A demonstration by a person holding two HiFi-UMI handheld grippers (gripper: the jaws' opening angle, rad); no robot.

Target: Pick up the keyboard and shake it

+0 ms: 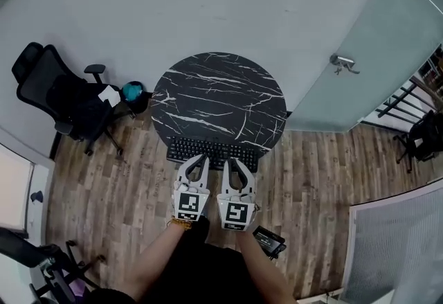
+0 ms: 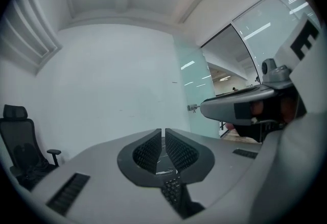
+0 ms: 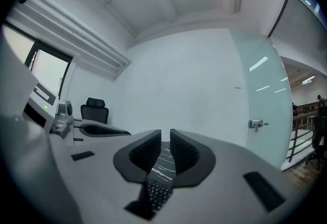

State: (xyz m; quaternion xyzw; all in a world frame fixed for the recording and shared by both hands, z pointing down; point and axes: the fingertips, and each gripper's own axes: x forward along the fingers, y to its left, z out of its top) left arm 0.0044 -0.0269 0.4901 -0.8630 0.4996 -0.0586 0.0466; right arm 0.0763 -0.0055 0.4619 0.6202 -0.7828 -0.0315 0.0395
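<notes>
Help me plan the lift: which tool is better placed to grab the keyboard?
Right, marginally: the right tool and left tool both hover at the keyboard, but only the right one's jaws stand apart.

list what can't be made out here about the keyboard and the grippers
- Head view: the near edge of the keyboard is covered by the left gripper and right gripper, so contact cannot be judged.
- Both gripper views: only a strip of keys shows between the jaws; the gripper bodies hide the rest.
- Head view: whether the keyboard rests on the table or is lifted; the key print is too small.
</notes>
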